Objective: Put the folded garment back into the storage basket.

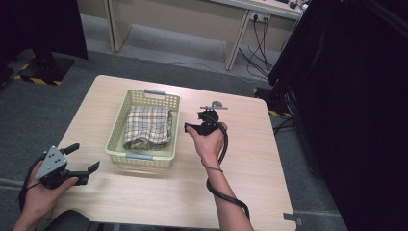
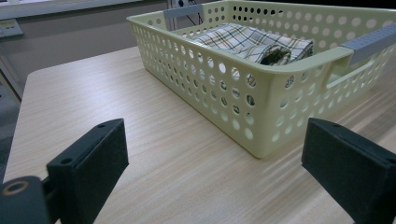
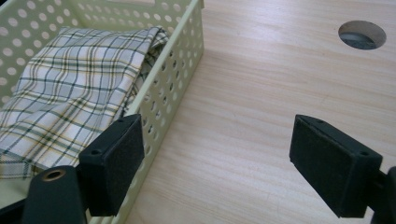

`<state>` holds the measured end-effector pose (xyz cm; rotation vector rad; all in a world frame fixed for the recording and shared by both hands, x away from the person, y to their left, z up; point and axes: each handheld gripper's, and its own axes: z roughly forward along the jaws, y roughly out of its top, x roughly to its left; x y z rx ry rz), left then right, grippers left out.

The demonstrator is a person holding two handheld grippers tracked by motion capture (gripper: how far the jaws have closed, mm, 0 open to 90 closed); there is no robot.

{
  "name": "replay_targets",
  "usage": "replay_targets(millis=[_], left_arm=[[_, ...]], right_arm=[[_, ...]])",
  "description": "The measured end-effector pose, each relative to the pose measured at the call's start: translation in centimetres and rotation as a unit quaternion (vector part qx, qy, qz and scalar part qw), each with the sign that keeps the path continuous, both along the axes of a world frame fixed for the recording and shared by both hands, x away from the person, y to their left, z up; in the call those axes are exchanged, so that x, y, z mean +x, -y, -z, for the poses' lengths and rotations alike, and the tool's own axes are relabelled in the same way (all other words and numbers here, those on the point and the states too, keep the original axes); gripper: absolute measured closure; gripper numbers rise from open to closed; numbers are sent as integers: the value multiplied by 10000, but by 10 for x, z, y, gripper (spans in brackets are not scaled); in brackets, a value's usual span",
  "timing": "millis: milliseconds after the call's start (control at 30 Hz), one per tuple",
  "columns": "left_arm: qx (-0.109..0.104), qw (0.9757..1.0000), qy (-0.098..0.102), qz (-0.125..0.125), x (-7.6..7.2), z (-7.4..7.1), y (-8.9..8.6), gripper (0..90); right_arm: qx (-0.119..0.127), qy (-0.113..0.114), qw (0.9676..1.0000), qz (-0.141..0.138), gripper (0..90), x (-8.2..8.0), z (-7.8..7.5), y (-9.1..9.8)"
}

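A pale green perforated basket (image 1: 118,126) stands on the wooden table (image 1: 149,192), left of centre. A folded plaid cloth (image 1: 148,127) lies inside it. My left gripper (image 1: 85,157) is open near the table's front left corner, jaws pointing toward the basket (image 2: 261,88), with the cloth (image 2: 252,42) seen over the rim. My right gripper (image 1: 202,118) is open just right of the basket, above bare table. In the right gripper view its left jaw lines up with the basket wall (image 3: 175,79), and the cloth (image 3: 70,88) lies beyond. Both the left gripper (image 2: 217,156) and the right gripper (image 3: 233,158) hold nothing.
A round cable hole (image 3: 362,35) sits in the table top at the far side (image 1: 217,102). Behind the table are a desk's legs (image 1: 235,45) and hanging cables (image 1: 260,48). A black curtain (image 1: 356,96) stands to the right.
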<state>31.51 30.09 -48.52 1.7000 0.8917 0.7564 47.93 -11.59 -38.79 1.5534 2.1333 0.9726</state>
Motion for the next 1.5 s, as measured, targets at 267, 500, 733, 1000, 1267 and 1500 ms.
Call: replay_targets(millis=[267,500,733,1000,1267,1500], left_arm=[[13,10000,-1,-6,0,0,0,66],[14,10000,-1,-9,0,0,0,66],[18,10000,-2,-5,0,0,0,66],[26,10000,-1,-7,0,0,1,66],[49,10000,3,-1,0,0,1,66],[49,10000,3,-3,0,0,1,66]], right_arm=[[38,-3,10000,41,188,-4,6,13],[59,19,10000,31,186,-8,9,18],[34,12,10000,47,186,-11,13,24],[44,-23,9999,97,186,-15,18,34],[9,-60,9999,125,186,-20,24,42],[10,-114,9998,183,186,-23,30,50]])
